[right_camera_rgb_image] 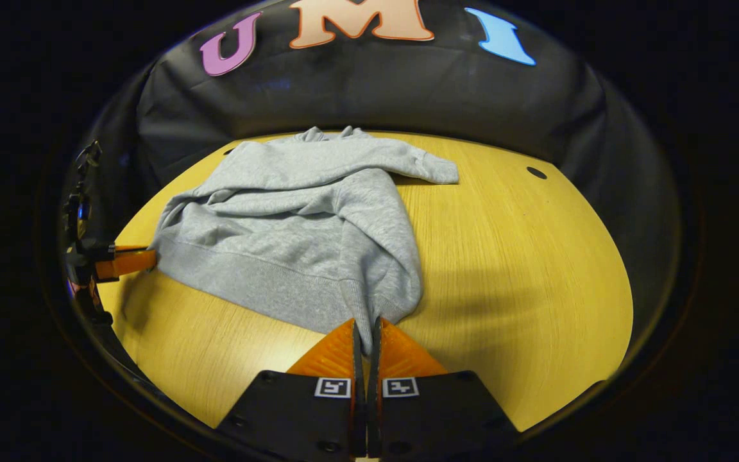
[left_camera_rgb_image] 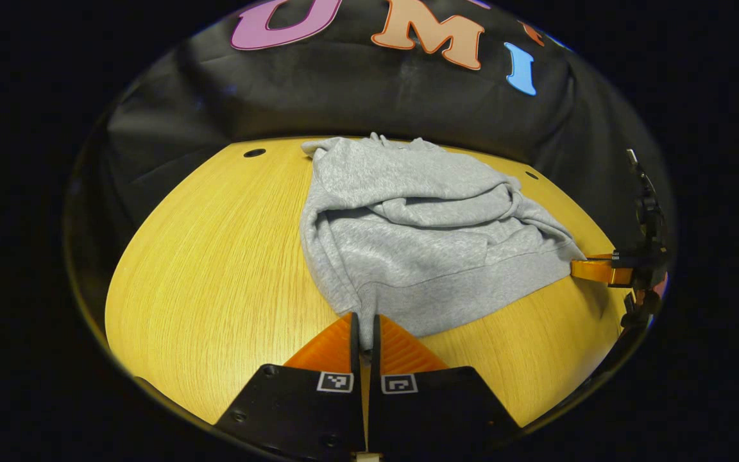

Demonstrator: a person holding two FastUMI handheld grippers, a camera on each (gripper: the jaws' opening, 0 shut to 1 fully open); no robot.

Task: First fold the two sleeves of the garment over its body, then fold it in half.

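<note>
On the yellow wooden table (left_camera_rgb_image: 215, 269), a grey sweatshirt (left_camera_rgb_image: 408, 237) lies rumpled toward the far side, its ribbed hem nearest the grippers and its sleeves bunched across the body — one cuff points out to the side in the right gripper view. The left gripper (left_camera_rgb_image: 364, 333) has its fingers drawn nearly together on one corner of the hem, a pinch of cloth caught between them. The right gripper (right_camera_rgb_image: 367, 337) is closed the same way on the other hem corner, fabric gathered into its narrow gap. Two small dark holes (left_camera_rgb_image: 254, 153) sit near the table's far edge.
</note>
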